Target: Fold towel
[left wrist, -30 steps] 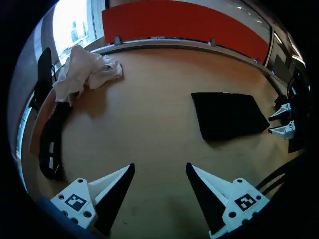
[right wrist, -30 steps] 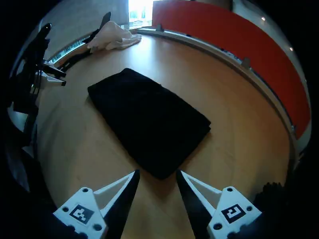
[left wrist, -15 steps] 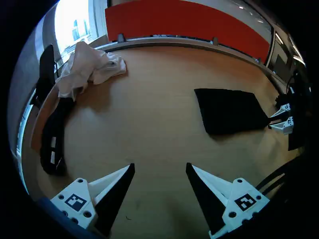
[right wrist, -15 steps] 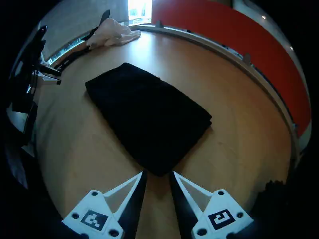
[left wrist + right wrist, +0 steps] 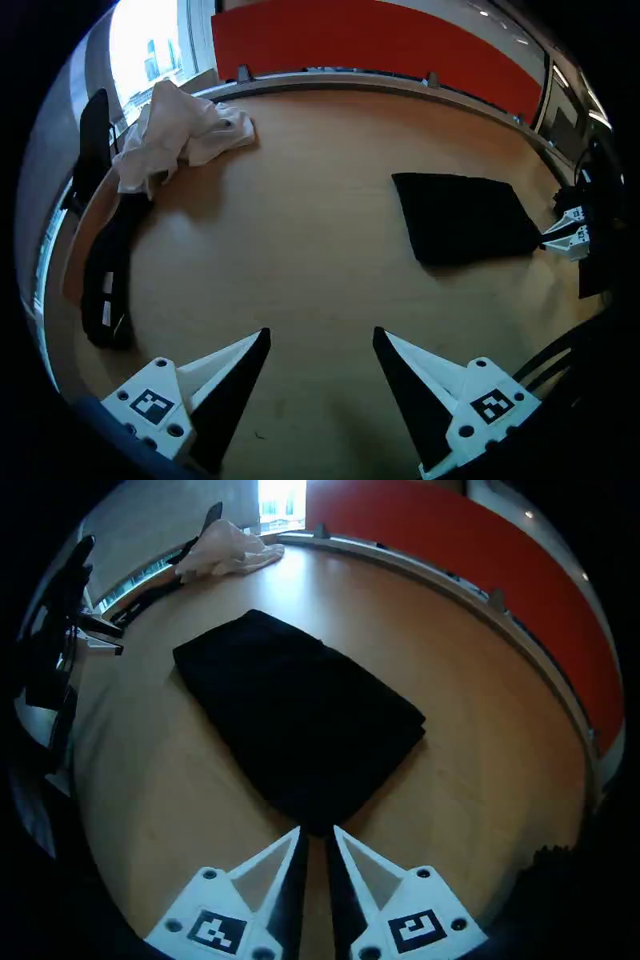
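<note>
Towel (image 5: 296, 720) corner meets the right gripper (image 5: 317, 832), fingers nearly closed; left gripper (image 5: 320, 332) fingers wide.

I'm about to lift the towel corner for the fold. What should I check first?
1. Tips of the right gripper at the near corner of the black towel: ok.
2. Corner actually pinched between its fingers: cannot tell.
3. Grip of the left gripper on the towel: not ok, it is open over the bare table.
4. Towel lying flat: ok.
5. The white cloth heap apart from the towel: ok.
</note>
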A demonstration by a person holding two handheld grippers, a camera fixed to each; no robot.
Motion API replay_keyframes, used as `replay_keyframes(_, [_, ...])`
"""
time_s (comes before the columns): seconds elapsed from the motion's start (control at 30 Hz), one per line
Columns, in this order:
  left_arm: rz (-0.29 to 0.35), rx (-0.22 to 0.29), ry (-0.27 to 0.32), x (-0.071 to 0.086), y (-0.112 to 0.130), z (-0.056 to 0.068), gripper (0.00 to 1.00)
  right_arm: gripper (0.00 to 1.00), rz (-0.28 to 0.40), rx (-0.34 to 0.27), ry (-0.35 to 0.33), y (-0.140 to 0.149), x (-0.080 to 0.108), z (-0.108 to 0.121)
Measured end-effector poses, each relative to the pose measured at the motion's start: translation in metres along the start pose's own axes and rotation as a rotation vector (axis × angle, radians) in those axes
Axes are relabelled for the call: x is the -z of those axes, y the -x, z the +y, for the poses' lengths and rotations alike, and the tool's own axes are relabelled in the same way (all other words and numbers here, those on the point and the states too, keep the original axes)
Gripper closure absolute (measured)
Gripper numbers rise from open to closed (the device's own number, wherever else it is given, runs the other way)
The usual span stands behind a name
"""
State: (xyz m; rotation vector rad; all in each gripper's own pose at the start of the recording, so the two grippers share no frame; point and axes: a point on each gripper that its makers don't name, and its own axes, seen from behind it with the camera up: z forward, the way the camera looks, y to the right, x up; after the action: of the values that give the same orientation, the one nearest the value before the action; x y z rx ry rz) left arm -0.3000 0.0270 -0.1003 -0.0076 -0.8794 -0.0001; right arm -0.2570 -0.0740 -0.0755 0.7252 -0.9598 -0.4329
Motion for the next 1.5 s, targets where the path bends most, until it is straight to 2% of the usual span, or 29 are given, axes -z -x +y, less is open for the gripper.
replay_keyframes(0.03, [0.0, 0.0, 0.0, 0.0, 0.0, 0.0, 0.05, 0.93, 0.001, 0.001, -0.001, 0.0, 0.0, 0.0])
replay_keyframes(0.2, [0.001, 0.002, -0.002, -0.001, 0.0, 0.0, 0.05, 0.93, 0.009, 0.005, -0.009, -0.003, 0.002, -0.001])
replay_keyframes(0.43, [0.003, 0.002, -0.001, -0.002, -0.003, 0.0, 0.05, 0.94, 0.028, 0.014, 0.018, -0.014, 0.009, 0.003])
replay_keyframes(0.7, [0.01, -0.001, 0.0, -0.002, -0.008, 0.002, 0.05, 0.94, 0.083, 0.066, 0.064, -0.045, 0.033, 0.014])
replay_keyframes(1.07, [0.02, -0.001, 0.011, -0.001, -0.015, 0.011, 0.05, 0.94, 0.173, 0.125, 0.121, -0.095, 0.074, 0.033])
replay_keyframes(1.37, [0.026, -0.002, 0.016, 0.0, -0.02, 0.015, 0.05, 0.94, 0.212, 0.164, 0.145, -0.115, 0.097, 0.04])
replay_keyframes(1.5, [0.025, -0.004, 0.017, 0.0, -0.021, 0.016, 0.05, 0.94, 0.215, 0.171, 0.15, -0.117, 0.1, 0.041])
